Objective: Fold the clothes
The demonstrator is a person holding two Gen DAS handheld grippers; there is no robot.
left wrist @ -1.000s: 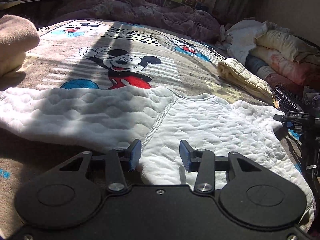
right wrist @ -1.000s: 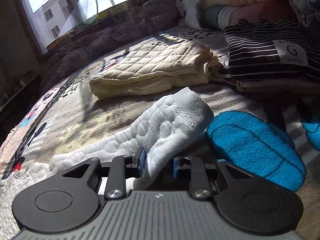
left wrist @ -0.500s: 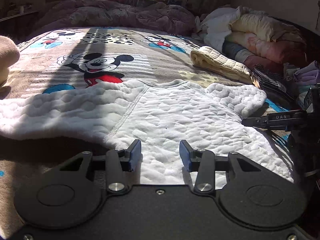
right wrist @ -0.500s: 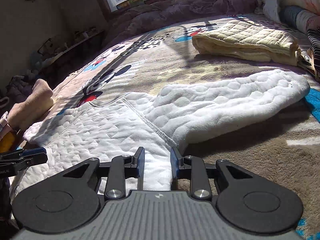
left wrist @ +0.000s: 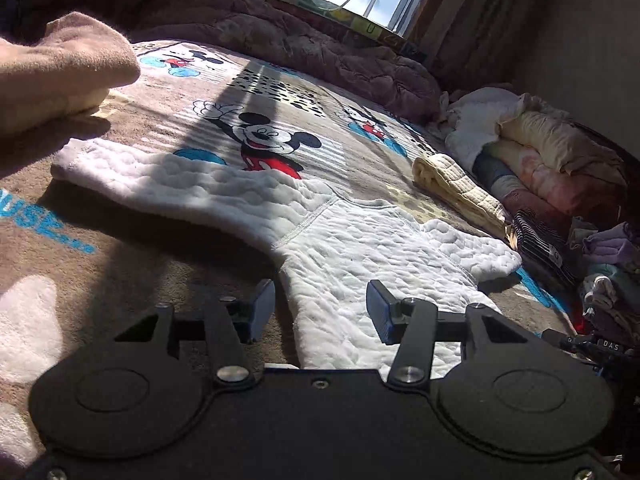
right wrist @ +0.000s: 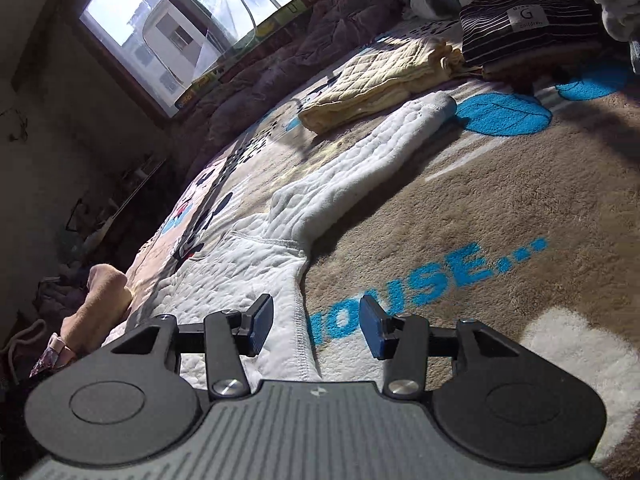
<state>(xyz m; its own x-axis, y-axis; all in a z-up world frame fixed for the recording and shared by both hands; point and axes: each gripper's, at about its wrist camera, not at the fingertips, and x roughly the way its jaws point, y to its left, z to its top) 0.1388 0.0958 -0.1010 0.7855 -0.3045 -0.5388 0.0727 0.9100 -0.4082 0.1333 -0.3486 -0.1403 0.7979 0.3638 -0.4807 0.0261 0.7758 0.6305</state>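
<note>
Left gripper (left wrist: pixel 320 312) jaws wide apart, holding nothing, straddling the left side edge of the white quilted long-sleeved top (left wrist: pixel 360 248); right gripper (right wrist: pixel 316 326) likewise gaping over the right side seam. Top lies flat on the brown cartoon-print blanket (right wrist: pixel 460 208), sleeves out at 10 and 2 – pinch both layers at the edge, lift evenly. No containers; folded yellow quilted garment (left wrist: pixel 456 188) at 1 o'clock.

1 white quilted top (left wrist: pixel 360 248) spread near; 1 folded yellow quilted piece (left wrist: pixel 456 188) far right; 1 striped folded item (right wrist: pixel 524 28); 2 tools, left (left wrist: pixel 320 312) and right (right wrist: pixel 316 324).
</note>
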